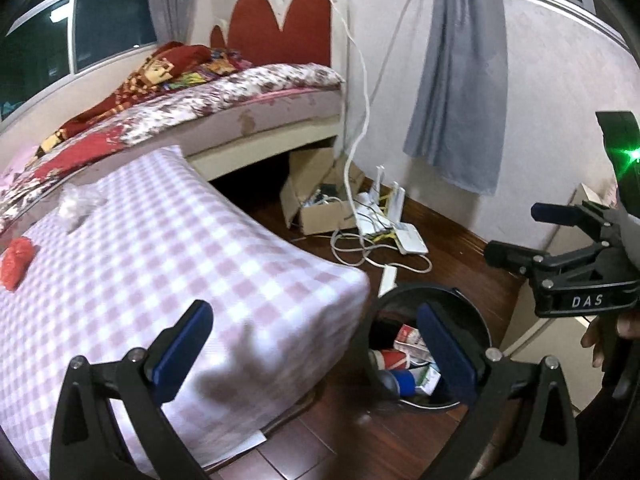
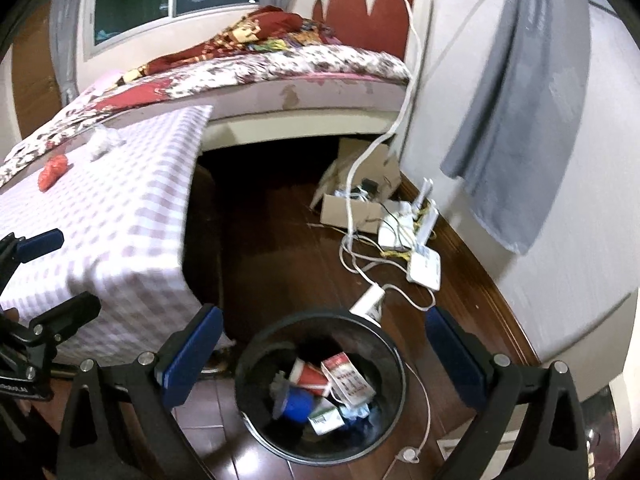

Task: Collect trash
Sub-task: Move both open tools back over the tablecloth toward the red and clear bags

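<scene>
Both hand-held grippers, left and right, hang spread and empty over the bin. Swing your left one back across the checked tabletop to the red wrapper near its far edge, then pinch it.

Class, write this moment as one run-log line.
left tool: open, empty | right tool: open, over bin | red wrapper, white wad: on table

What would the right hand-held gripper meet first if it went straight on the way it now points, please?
Probably the trash bin: the open right hand-held gripper is aimed down over its mouth, so it would likely reach the rim or the red cup inside, though depth is unclear.
</scene>
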The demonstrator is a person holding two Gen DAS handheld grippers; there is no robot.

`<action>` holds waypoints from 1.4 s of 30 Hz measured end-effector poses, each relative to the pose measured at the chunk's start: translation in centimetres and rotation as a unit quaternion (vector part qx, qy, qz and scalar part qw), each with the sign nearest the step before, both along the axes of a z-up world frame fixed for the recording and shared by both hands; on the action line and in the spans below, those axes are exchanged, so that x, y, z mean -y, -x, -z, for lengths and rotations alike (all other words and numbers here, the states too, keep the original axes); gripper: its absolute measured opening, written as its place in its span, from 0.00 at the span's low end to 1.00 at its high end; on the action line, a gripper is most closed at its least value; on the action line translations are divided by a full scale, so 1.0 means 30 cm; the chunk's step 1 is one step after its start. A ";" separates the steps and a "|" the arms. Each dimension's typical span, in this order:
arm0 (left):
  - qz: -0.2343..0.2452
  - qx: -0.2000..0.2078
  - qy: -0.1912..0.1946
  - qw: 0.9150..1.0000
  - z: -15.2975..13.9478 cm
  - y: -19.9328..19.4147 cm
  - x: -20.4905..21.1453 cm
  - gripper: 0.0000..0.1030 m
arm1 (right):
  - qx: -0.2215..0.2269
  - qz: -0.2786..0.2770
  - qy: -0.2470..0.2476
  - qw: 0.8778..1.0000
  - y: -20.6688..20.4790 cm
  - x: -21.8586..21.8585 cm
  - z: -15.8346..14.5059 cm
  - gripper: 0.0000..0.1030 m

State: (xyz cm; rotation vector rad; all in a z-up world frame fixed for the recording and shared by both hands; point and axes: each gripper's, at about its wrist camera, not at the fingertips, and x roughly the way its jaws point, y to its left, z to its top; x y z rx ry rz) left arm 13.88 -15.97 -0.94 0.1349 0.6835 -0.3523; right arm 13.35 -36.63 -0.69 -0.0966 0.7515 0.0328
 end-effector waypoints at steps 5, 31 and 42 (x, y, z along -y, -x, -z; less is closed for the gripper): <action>-0.023 0.013 0.003 1.000 -0.025 0.004 -0.080 0.99 | 0.016 -0.026 0.002 1.000 -0.029 -0.106 -0.040 0.99; -0.176 0.021 0.016 0.984 -0.016 -0.007 -0.650 0.99 | 0.032 -0.169 0.010 0.985 -0.170 -0.714 -0.081 0.99; -0.238 0.019 0.016 0.971 -0.004 -0.043 -0.896 0.99 | 0.022 -0.225 0.015 0.974 -0.234 -0.968 -0.048 0.99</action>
